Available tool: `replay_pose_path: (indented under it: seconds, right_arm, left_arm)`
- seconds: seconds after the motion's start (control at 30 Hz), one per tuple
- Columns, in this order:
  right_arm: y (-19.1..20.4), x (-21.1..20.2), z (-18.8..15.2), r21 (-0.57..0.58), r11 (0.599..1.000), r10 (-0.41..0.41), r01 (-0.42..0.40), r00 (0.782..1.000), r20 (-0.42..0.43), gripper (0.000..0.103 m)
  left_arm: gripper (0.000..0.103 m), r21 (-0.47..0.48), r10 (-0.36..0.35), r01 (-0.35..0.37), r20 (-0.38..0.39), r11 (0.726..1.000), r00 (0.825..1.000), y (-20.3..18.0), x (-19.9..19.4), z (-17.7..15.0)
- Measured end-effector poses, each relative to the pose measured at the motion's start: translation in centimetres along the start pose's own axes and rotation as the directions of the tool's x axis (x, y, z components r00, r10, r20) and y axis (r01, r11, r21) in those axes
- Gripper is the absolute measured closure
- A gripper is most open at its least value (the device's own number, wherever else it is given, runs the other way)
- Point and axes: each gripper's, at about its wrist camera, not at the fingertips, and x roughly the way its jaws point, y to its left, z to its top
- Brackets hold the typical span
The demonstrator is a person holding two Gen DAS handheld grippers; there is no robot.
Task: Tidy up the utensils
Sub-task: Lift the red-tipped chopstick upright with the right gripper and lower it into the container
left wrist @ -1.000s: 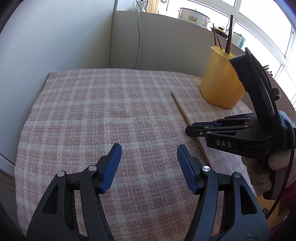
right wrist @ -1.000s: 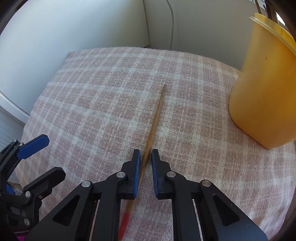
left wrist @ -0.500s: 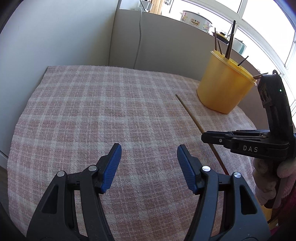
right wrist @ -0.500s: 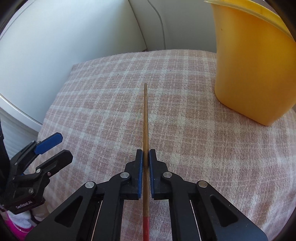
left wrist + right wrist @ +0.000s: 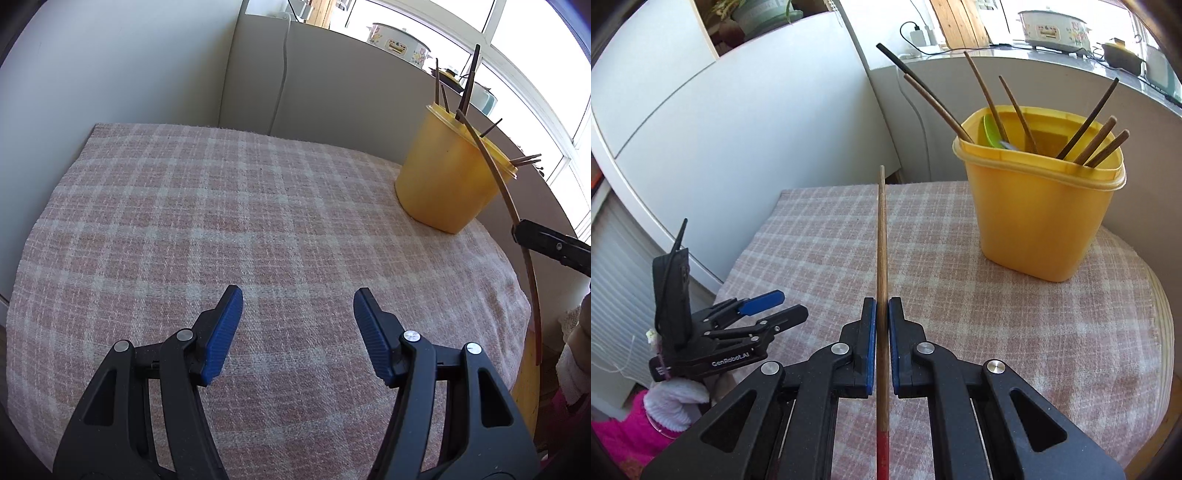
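There, the bench [image 5: 155, 236] was covered with a pink-and-cream checked cloth [image 5: 997, 317] and stood against pale walls, with a white cable [image 5: 282, 74] running down the panel behind it and a bright window [image 5: 532, 66] along the right. On the sill beyond the panel sat a flowered white cooker [image 5: 1052, 26]. A yellow tub [image 5: 1041, 206] stood upright near the far right corner of the bench, holding several dark and brown chopsticks [image 5: 1100, 136] that leaned out over its rim, plus something green [image 5: 990, 131] tucked inside. The left tongs [image 5: 297, 325] hung low over the near part of the cloth with their blue pads [image 5: 223, 336] spread wide apart, gripping nothing and touching nothing. The right tongs [image 5: 882, 343] were pinched tight on a single wooden chopstick [image 5: 882, 251] with a red-painted end, the pads pressing it from both sides near its red end. That chopstick was lifted clear of the cloth and pointed forward along the fingers; in the left wrist view its thin tip [image 5: 461, 114] lay across the tub's rim area, though whether it touched the rim could not be told. The left tongs were well apart from the tub, and a white knitted sleeve [image 5: 677, 402] showed behind them.
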Motion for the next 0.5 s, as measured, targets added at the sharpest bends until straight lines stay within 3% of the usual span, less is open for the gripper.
replay_pose_path:
  seconds: [0.2,0.5]
  right_arm:
    - [-1.0,-3.9,2.0,0.015,1.0,0.003,-0.006,0.99,0.143,0.098]
    - [-3.1,-7.5,6.4,0.03,0.998,-0.068,0.061,0.945,0.32,0.098]
  left_arm:
    - [0.039,-0.003,-0.001,0.001,0.001,1.0,1.0,-0.2,0.3,0.6]
    - [0.039,-0.002,0.008,-0.008,0.008,1.0,1.0,-1.2,0.7,1.2]
